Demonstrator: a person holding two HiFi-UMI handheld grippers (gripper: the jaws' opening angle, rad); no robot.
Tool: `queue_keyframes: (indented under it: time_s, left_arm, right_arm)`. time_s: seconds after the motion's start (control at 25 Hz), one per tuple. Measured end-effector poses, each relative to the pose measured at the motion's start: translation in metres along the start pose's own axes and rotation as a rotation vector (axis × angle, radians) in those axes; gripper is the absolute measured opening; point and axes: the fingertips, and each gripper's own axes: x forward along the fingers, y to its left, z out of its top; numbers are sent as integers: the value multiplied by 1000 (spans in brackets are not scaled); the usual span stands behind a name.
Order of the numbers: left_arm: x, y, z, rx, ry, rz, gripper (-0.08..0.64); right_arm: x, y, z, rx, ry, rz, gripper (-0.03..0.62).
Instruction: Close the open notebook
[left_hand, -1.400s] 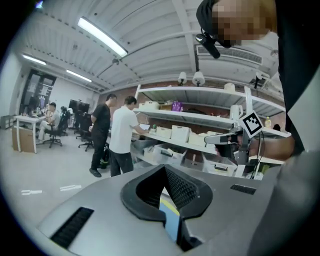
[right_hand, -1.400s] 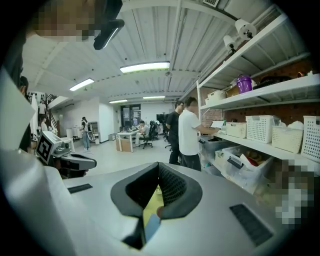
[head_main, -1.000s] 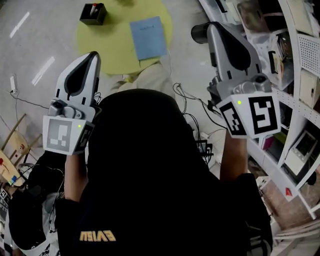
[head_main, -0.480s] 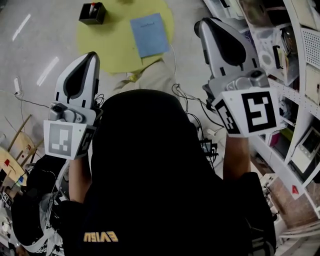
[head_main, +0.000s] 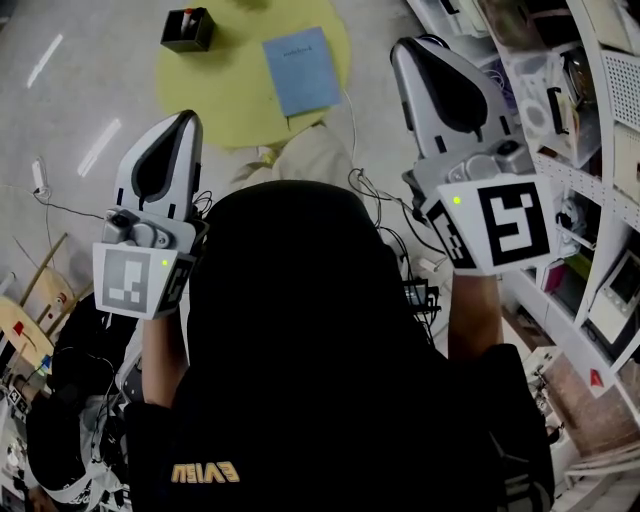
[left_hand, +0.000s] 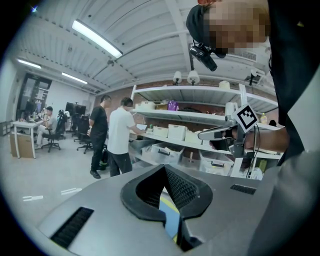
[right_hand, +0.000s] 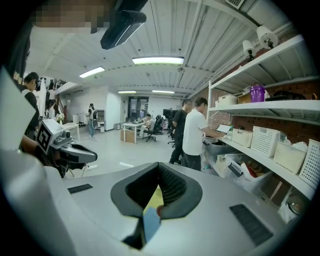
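Note:
A blue notebook lies flat on the round yellow table, its cover up and closed. My left gripper is held up in the air well short of the table, jaws together with nothing in them. My right gripper is raised at the right, beside the table's edge, jaws also together and empty. In the left gripper view, a strip of the blue notebook shows through the slit under the left gripper. In the right gripper view, the notebook and yellow table show the same way.
A black box with a red-tipped item stands on the table's far left. White shelves with bins run along the right. Cables trail on the floor. Two people stand at the shelves, and others sit at desks farther off.
My right gripper has edged slightly upward in the head view. The left gripper and the notebook stay as they were.

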Motion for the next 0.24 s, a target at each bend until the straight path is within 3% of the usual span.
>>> queue_keyframes:
  time_s: [0.24]
  left_arm:
    - [1,0,-8,-14,9,9,15]
  right_arm:
    - [2,0,-4,12,-5,13,0]
